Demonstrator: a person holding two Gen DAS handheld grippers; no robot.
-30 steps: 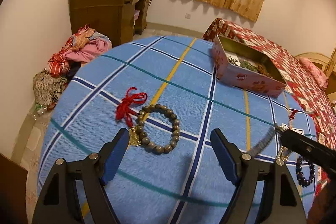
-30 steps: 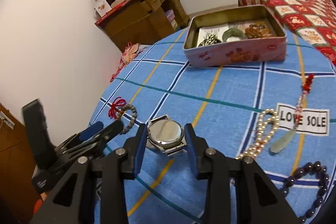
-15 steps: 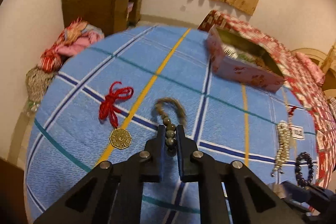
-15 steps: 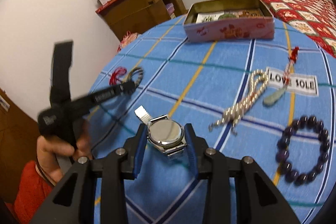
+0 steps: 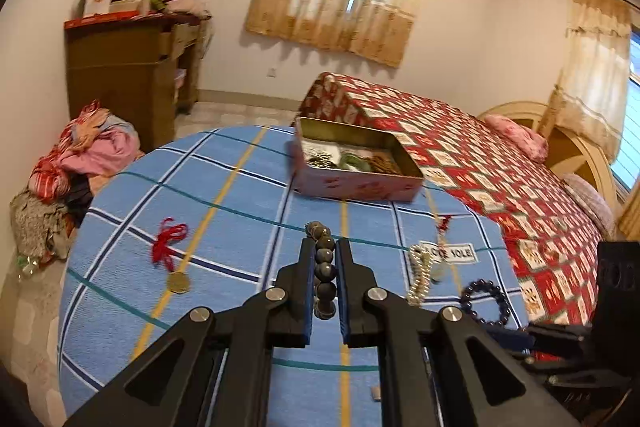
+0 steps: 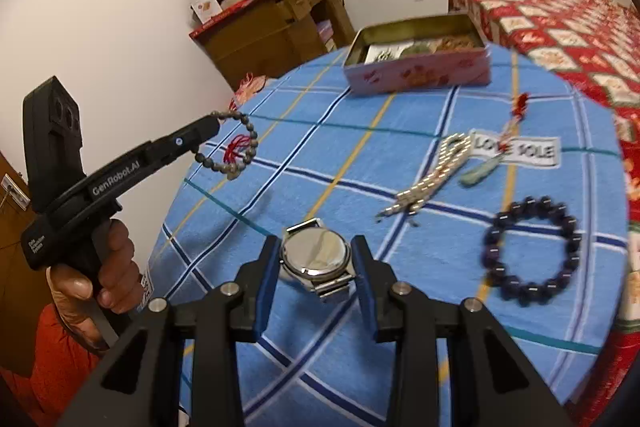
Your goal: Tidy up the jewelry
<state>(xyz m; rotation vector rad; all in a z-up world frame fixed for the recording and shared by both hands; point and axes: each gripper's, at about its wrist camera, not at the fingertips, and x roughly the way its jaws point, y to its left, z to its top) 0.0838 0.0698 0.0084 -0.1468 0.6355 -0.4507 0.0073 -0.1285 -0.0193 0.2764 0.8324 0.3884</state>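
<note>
— Two grippers on my feed. Item one: left gripper [image 5: 324, 267], jaws clamped on the grey bead bracelet [image 5: 323, 269]; in the right wrist view the bracelet [image 6: 236, 147] hangs in a loop off the tips, lifted clear of the bench [image 6: 360, 163].

— And item two?

— Right gripper [image 6: 316, 263], jaws pressed against both sides of the silver watch [image 6: 316, 259], its steel strap end toward the camera. I cannot tell whether the watch is off the blue checked cloth.

— What lies loose on the bench?

— Pearl strand [image 6: 432, 179], touching the jade pendant [image 6: 478, 173] on its red cord, over the "LOVE SOLE" label [image 6: 520, 149]. Dark purple bead bracelet [image 6: 532, 253], near the bench's right edge. Red-knot brass charm [image 5: 172, 255], on the left side.

— The container?

— Pink tin [image 5: 356, 185], lid off, at the far edge beside the bed [image 5: 480, 163]; several pieces lie inside.
</note>
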